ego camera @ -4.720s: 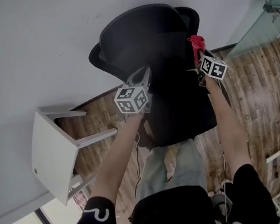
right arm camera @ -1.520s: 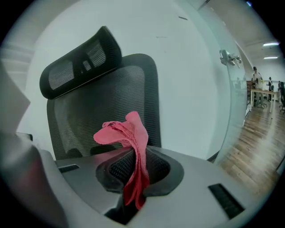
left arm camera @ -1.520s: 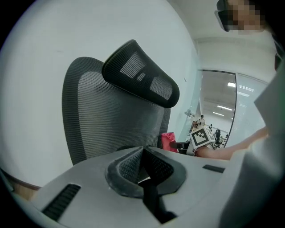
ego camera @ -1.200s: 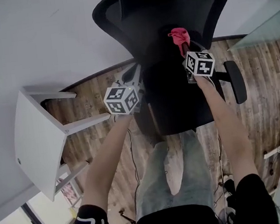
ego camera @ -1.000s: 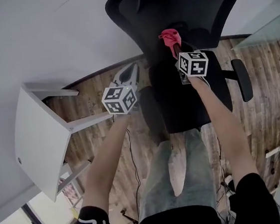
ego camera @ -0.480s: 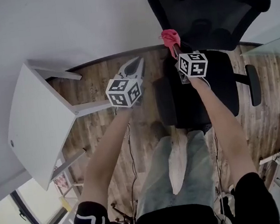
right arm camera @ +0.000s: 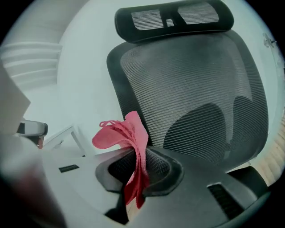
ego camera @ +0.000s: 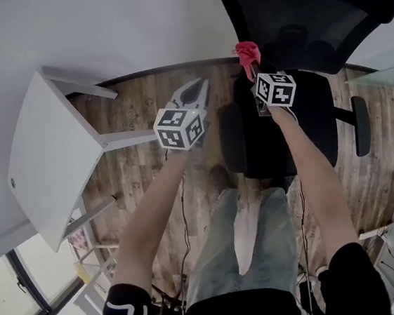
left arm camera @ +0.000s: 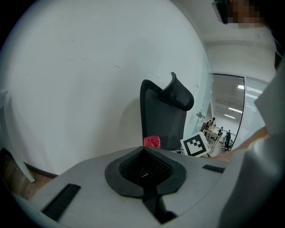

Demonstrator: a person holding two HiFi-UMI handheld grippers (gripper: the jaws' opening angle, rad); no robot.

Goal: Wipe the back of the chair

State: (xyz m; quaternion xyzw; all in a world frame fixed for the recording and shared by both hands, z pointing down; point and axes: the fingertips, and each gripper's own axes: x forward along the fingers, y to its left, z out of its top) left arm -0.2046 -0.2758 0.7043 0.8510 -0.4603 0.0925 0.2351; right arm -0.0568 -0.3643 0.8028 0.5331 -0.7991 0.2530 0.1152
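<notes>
Bright even light, fisheye edges, dark corners, slight blur

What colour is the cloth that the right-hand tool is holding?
The cloth is pinkish red. It shows best in the right gripper view.

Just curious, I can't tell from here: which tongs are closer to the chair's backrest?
Right. The right tongs, clamping a red cloth, point at the lower backrest; the left tongs, shut and empty, are off to its left.
</notes>
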